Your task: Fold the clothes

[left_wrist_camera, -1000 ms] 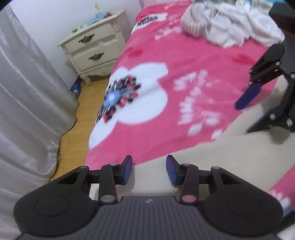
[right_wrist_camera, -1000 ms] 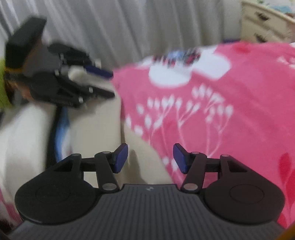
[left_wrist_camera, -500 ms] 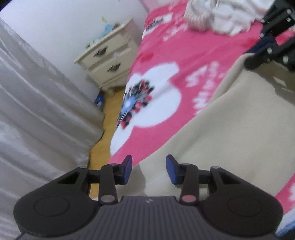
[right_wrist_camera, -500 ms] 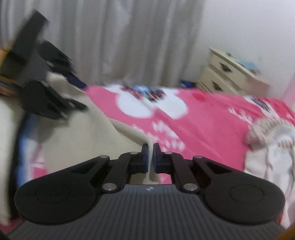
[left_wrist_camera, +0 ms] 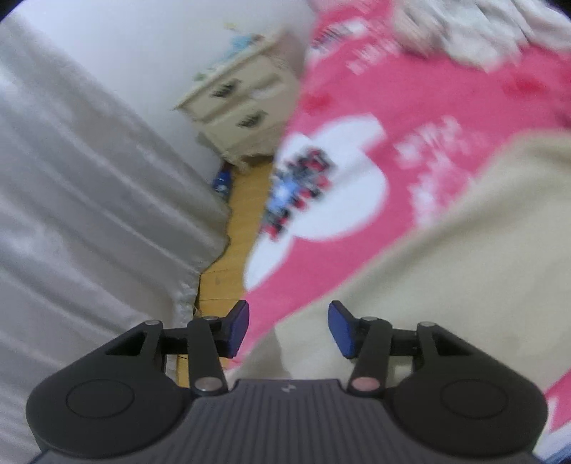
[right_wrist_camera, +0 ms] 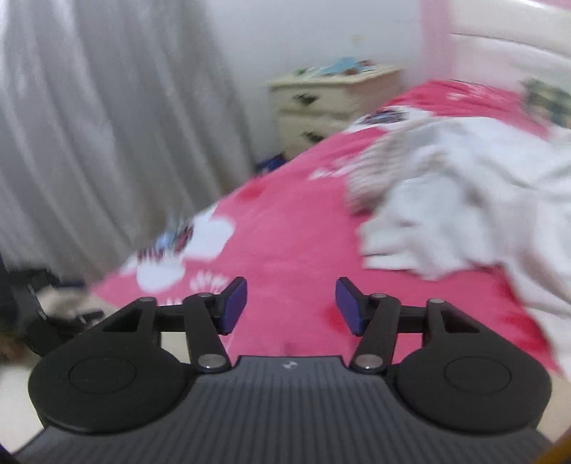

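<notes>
A beige garment (left_wrist_camera: 464, 257) lies spread on the pink floral bed cover (left_wrist_camera: 357, 107), at the right of the left wrist view. My left gripper (left_wrist_camera: 288, 328) is open and empty above the garment's near edge. My right gripper (right_wrist_camera: 291, 307) is open and empty above the bare pink bed cover (right_wrist_camera: 296, 228). A pile of white clothes (right_wrist_camera: 464, 203) lies ahead to its right; it also shows blurred at the top of the left wrist view (left_wrist_camera: 474, 28). The left gripper's dark body (right_wrist_camera: 32, 314) shows at the left edge of the right wrist view.
A cream nightstand (left_wrist_camera: 242, 110) stands by the wall beyond the bed's left edge, also in the right wrist view (right_wrist_camera: 332, 103). Grey curtains (left_wrist_camera: 89, 214) hang at the left, with a strip of wooden floor (left_wrist_camera: 228, 264) between them and the bed.
My right gripper was shut on the beige garment's edge half a second ago; it has opened and swung right toward the white pile. My left gripper stays open and has shifted a little.
</notes>
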The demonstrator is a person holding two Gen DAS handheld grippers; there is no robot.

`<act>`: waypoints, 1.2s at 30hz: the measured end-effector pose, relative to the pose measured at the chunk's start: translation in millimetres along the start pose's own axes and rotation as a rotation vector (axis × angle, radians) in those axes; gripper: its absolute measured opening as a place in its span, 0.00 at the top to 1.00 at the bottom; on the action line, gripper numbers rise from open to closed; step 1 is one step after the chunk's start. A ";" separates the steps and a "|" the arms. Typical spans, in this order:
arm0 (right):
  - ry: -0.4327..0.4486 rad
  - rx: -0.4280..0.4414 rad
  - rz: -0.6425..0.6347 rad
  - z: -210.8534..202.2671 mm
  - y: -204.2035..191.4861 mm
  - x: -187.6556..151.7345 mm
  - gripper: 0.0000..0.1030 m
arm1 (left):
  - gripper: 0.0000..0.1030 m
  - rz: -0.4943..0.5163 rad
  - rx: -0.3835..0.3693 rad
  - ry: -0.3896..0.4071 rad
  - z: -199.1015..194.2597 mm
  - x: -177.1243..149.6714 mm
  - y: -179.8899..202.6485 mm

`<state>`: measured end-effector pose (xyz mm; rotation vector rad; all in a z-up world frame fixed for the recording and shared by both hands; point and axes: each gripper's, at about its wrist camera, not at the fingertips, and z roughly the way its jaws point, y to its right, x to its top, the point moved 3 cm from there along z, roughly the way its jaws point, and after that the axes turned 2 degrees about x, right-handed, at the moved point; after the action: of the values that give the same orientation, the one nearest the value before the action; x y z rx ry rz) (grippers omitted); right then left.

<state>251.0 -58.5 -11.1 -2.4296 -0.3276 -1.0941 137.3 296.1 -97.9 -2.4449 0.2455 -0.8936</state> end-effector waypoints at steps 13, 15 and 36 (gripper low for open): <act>0.255 -0.413 0.095 -353.2 48.6 -64.7 0.01 | 0.06 -0.326 -0.546 0.229 -170.3 22.0 24.4; 0.301 -0.466 0.118 -394.7 44.5 -94.5 0.01 | 0.03 -0.301 -0.644 0.223 -189.2 23.0 52.4; -0.153 -0.930 -0.367 -407.9 42.6 -326.9 0.14 | 0.05 0.139 -1.018 0.147 -338.2 -26.4 338.2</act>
<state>-210.5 -306.6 -32.9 -3.3803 -0.3790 -1.4423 -97.6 -120.6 -72.9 -3.1822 1.1455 -1.0424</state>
